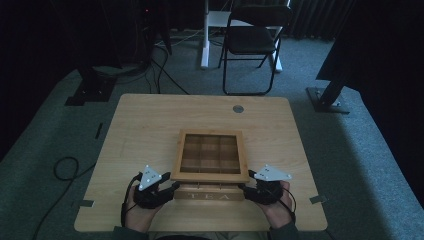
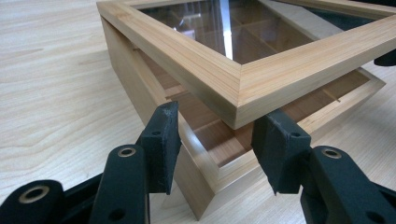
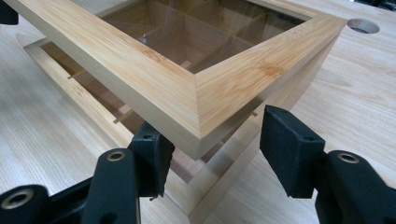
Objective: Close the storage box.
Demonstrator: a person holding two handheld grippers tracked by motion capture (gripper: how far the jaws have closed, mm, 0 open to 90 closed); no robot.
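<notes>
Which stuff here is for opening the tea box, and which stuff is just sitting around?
For the job:
- wooden tea box
- its glass lid, lifted at the front
- left claw at one lid corner
- right claw at the other

Just around:
- folding chair
- round hole in the table
- floor cables

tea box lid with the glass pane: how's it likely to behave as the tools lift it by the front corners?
The lid is probably stiff: a thick mitred wooden frame. Its glass pane likely makes it heavy for its size and fragile if it drops back onto the tea box. Smooth wood against each tool's pads could slip, since the left tool and right tool only straddle the corners.
</notes>
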